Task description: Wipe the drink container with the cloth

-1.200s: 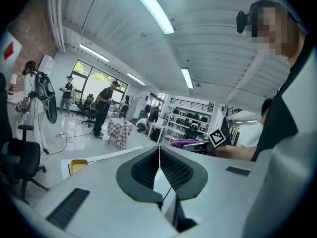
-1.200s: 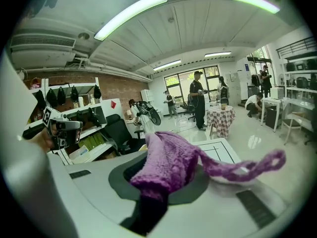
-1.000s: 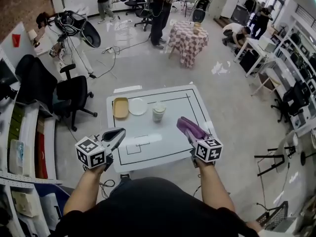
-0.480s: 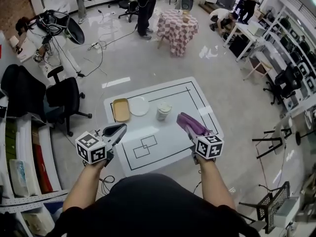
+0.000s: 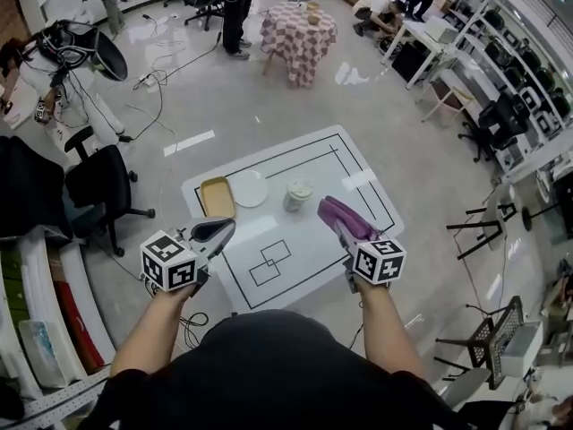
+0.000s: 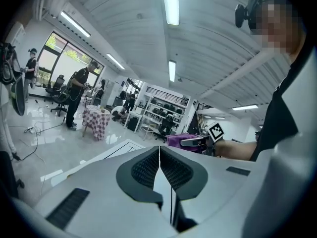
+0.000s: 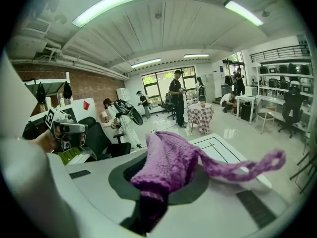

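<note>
A pale lidded drink container [image 5: 297, 194] stands on the white table [image 5: 349, 170], past the middle. My right gripper [image 5: 328, 209] hovers just right of and nearer than it, shut on a purple knitted cloth [image 5: 341, 217] [image 7: 168, 157] that drapes over its jaws, with one strand trailing right. My left gripper [image 5: 224, 228] [image 6: 159, 152] is shut with nothing between its jaws, above the table's left part, well apart from the container. The left gripper view looks across at the right gripper [image 6: 198, 142] and the cloth [image 6: 177, 140].
A tan tray [image 5: 218, 196] and a white plate [image 5: 250, 189] lie left of the container. Black lines mark the tabletop. An office chair [image 5: 100, 179] stands to the table's left. A checked-cloth table [image 5: 298, 36] and several people stand farther off.
The view has swung, so the table now lies slanted and farther from me. Both grippers have kept their states and shifted slightly with the view; the cloth stays in the right one.
</note>
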`<state>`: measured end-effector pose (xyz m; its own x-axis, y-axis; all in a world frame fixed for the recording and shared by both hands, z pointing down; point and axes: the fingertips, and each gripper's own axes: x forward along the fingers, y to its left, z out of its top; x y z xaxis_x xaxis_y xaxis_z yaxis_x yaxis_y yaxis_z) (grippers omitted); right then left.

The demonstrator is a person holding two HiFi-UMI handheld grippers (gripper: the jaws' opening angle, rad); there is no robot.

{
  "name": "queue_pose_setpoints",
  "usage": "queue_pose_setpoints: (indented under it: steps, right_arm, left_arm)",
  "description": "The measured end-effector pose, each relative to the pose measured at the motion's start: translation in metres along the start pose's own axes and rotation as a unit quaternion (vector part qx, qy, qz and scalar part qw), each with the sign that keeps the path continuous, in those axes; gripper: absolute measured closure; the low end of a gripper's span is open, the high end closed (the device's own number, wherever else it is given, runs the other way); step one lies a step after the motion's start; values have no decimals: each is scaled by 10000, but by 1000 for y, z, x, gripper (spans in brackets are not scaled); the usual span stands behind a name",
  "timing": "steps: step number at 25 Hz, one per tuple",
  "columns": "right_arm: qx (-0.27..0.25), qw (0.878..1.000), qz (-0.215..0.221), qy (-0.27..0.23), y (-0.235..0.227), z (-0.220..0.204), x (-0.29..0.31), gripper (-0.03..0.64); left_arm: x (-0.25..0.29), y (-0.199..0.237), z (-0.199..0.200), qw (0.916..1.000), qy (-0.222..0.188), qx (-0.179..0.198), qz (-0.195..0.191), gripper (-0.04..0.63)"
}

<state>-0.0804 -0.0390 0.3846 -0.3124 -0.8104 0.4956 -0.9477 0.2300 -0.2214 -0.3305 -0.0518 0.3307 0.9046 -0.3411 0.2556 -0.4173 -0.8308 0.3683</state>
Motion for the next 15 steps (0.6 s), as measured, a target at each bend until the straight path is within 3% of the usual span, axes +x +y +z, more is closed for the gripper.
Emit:
queue_pose_setpoints:
  steps: [8, 15]
  right_arm:
    - [10, 9999, -169, 29, 5, -4, 6, 529]
    - [-55, 9999, 49, 140, -16, -2, 32, 529]
  left_arm:
    - [5, 15, 1, 9998, -105, 75, -121, 571]
    - [34, 32, -18, 9998, 153, 111, 89, 572]
